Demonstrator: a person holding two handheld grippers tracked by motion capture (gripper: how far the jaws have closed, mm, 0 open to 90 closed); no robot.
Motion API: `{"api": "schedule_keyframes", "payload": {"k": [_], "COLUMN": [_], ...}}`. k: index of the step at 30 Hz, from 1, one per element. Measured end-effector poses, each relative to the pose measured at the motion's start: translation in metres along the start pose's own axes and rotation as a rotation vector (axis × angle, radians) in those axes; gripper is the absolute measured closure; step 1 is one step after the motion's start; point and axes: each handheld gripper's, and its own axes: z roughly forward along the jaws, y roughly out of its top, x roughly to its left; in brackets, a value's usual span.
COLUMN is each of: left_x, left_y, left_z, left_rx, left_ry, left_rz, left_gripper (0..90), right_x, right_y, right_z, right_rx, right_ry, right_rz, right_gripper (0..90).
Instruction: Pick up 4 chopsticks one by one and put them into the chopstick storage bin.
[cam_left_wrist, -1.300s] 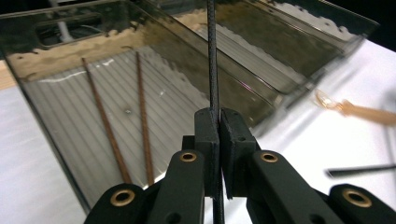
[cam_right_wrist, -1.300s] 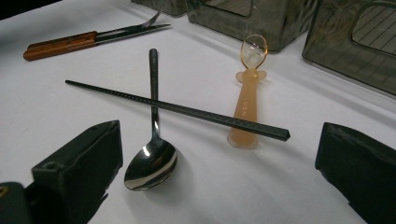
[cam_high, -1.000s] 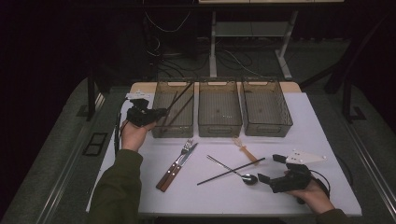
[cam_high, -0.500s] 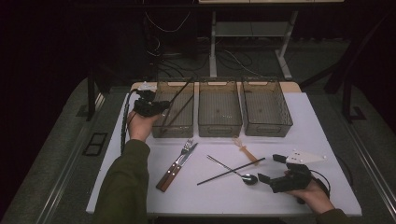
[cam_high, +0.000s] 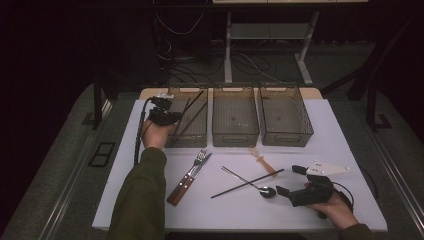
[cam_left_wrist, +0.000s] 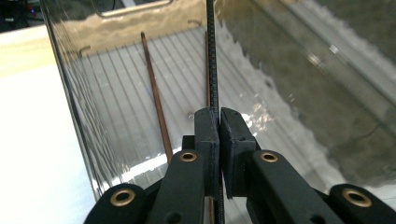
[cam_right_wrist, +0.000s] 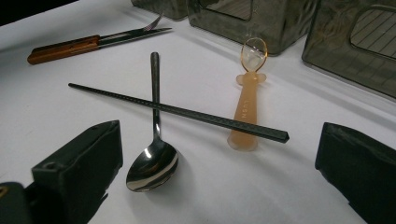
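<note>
White tabletop (cam_high: 350, 150) under dim light carries three clear ribbed bins along its far edge, with dark floor and cables beyond. At the left bin (cam_high: 192, 131) the left gripper (cam_high: 176, 118) has its jaws pinched tight on a thin black chopstick (cam_left_wrist: 211, 60), textured along its length, whose far end points into the bin, where two slim brown sticks (cam_left_wrist: 154, 98) already lie on the grooved floor. The step looks like dropping this chopstick in with them, so it seems best to lower the tip inside the wall, tilt it to lie along the grooves, and part the jaws only when it is low, since a hard, narrow rod may bounce or roll on plastic. Near the front edge the right gripper (cam_high: 295, 182) rests with its jaws wide apart and empty, facing a second black chopstick (cam_right_wrist: 177, 110) that lies across a shiny steel spoon (cam_right_wrist: 152, 158) and a translucent orange plastic spoon (cam_right_wrist: 247, 100). A fork (cam_high: 200, 156) and a wooden-handled knife (cam_high: 186, 181) lie together farther left.
</note>
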Motion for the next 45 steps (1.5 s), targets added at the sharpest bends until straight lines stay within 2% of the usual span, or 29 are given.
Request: {"api": "schedule_keyframes", "payload": {"k": [4, 8, 16, 20, 22, 26, 30, 33, 37, 40, 45], "left_x": [0.000, 0.000, -0.003, -0.003, -0.004, -0.006, -0.012, -0.017, -0.027, -0.037, -0.057], "left_y": [-0.002, -0.003, -0.005, -0.004, -0.003, -0.001, 0.002, 0.003, 0.000, -0.005, -0.016], "left_z": [0.004, 0.007, 0.011, 0.009, 0.007, 0.001, -0.008, -0.015, -0.026, -0.034, -0.042], "left_rx": [0.025, 0.051, 0.051, 0.033, 0.023, -0.016, -0.053, -0.065, -0.077, -0.094, -0.095], "left_ry": [0.010, 0.016, 0.012, 0.006, 0.011, -0.007, -0.033, -0.075, -0.126, -0.165, -0.224], "left_rz": [-0.013, 0.000, 0.002, -0.003, 0.007, 0.020, 0.059, 0.095, 0.153, 0.184, 0.245], "left_gripper": [85.5, 85.5, 84.3, 78.9, 73.9, 64.4, 56.2, 49.0, 43.9, 40.7, 35.4], "right_x": [0.000, 0.000, 0.000, 0.000, 0.000, 0.000, 0.000, 0.000, 0.001, 0.001, 0.000], "right_y": [0.000, 0.000, 0.000, 0.000, 0.000, 0.000, 0.000, 0.000, 0.000, 0.000, 0.000], "right_z": [0.000, 0.000, 0.000, 0.000, 0.000, 0.000, 0.000, 0.000, 0.001, 0.001, 0.001], "right_rx": [0.001, 0.000, 0.001, 0.002, 0.002, 0.002, 0.002, 0.001, 0.004, 0.007, 0.005], "right_ry": [0.001, 0.001, 0.003, 0.003, 0.003, 0.003, 0.002, 0.001, 0.000, -0.001, -0.002], "right_rz": [-0.001, -0.001, -0.003, -0.003, -0.004, -0.003, -0.003, -0.003, -0.003, -0.003, -0.003], "right_gripper": [1.0, 0.9, 0.9, 0.9, 1.0, 0.9, 0.9, 0.9, 0.9, 0.9, 0.9]}}
